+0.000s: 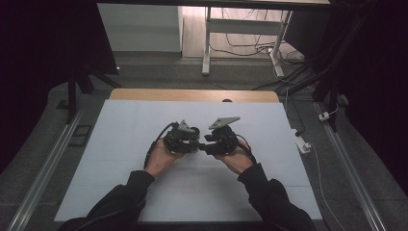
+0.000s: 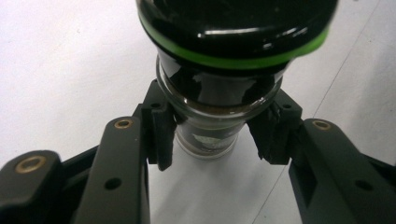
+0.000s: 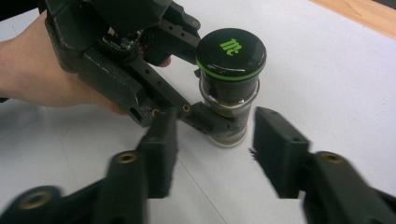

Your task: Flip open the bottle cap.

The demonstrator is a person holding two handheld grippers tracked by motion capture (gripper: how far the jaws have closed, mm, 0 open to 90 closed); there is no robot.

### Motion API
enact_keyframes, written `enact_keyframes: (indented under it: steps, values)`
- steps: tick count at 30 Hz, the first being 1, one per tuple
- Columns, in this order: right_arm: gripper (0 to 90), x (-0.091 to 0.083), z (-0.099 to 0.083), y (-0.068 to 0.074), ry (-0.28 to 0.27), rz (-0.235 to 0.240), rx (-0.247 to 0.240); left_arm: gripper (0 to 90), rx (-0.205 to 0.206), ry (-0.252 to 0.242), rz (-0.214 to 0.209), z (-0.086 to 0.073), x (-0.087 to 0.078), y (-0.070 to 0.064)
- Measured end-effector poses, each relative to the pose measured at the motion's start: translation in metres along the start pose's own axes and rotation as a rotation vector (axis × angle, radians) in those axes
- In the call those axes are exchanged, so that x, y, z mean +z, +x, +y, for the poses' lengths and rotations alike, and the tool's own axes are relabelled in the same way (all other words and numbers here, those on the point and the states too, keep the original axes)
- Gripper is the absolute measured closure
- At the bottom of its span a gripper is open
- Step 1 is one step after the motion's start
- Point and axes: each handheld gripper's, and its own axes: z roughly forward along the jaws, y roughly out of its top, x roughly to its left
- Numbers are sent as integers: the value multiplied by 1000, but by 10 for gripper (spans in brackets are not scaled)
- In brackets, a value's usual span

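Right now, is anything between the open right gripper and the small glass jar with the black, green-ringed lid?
Nothing visible blocks it. The right gripper faces the small glass jar across bare white table. The left gripper already clamps the jar's glass body from the far side, leaving the black lid free.

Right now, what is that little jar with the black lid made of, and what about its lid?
The jar looks like clear glass: you can see the brown contents through its shiny wall. Its lid seems to be glossy black plastic, hard to be sure, with bright reflections, a green band round the rim and a green logo on top. The left gripper clamps the glass body.
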Motion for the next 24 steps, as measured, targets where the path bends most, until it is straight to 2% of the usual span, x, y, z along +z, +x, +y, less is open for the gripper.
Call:
enact_keyframes:
  steps: [1, 4, 5, 6, 11, 24]
  values:
    - [621, 2, 1, -1, 0, 14, 4, 537, 0, 0, 0, 0, 0, 0]
    - [710, 5, 4, -1, 5, 24, 6, 538, 1, 1, -1, 0, 0, 0]
    - [710, 5, 4, -1, 5, 24, 6, 538, 0, 1, -1, 0, 0, 0]
    - [770, 7, 5, -1, 9, 32, 0, 537, -1, 0, -1, 0, 0, 0]
    - [892, 13, 7, 0, 22, 42, -10, 538, 4, 5, 0, 0, 0, 0]
    - [900, 22, 11, 0, 24, 54, 5, 537, 0, 3, 0, 0, 0, 0]
